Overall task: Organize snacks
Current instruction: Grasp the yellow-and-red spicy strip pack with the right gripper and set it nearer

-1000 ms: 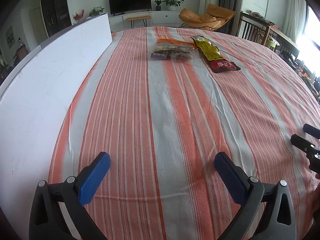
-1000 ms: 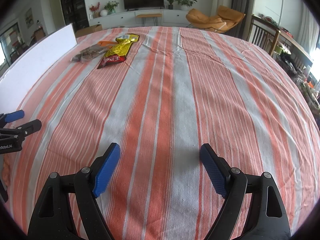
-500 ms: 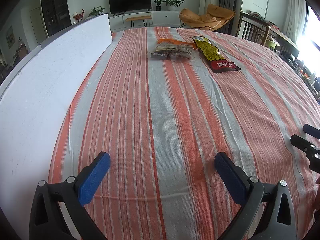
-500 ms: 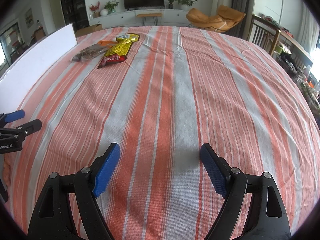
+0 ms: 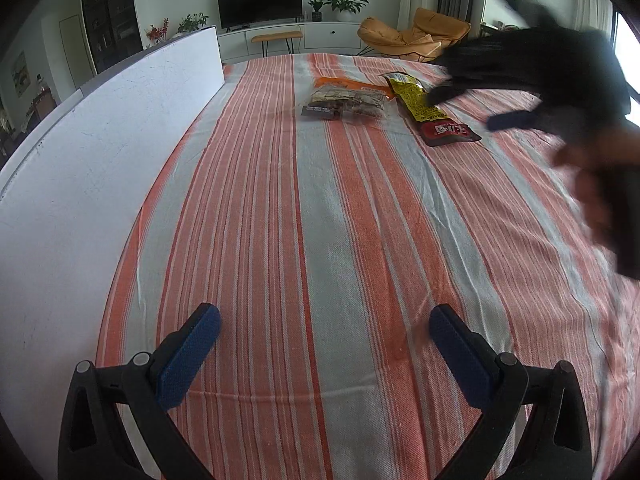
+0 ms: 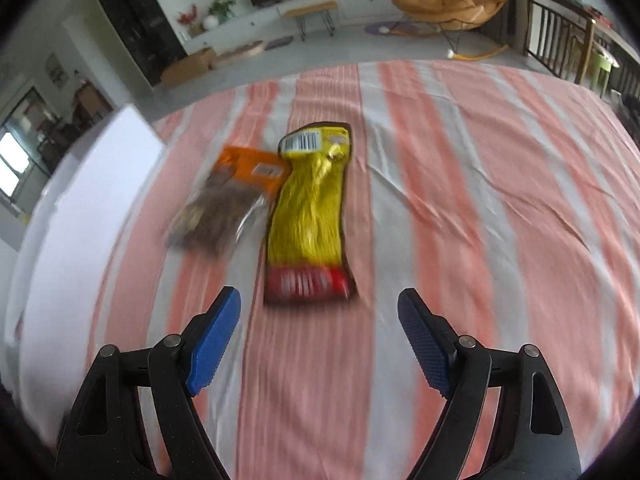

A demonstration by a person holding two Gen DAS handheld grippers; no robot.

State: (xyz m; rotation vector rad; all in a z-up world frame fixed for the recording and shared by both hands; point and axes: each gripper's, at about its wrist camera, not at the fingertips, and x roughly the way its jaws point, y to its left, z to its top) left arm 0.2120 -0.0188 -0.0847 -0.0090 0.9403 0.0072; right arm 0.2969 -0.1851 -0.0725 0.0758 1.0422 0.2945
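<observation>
Swung forward: right tongs (image 6: 319, 318), wide open and empty, just short of yellow snack packet (image 6: 310, 210) lying flat on striped surface (image 6: 460, 208). Left tongs (image 5: 325, 340) open, empty. Likely light, crinkly, slippery; best pinched at red end.

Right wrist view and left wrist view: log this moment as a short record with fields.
surface: orange-and-white striped tablecloth
snack 1: long yellow foil packet with a red end, flat on the cloth, just ahead of the right gripper
snack 2: clear bag of brown snacks with an orange header, to the left of the yellow packet
right gripper: open, empty, pointed at the yellow packet
left gripper: open, empty, above bare cloth
side: white board along the left edge
image: right view blurred
</observation>
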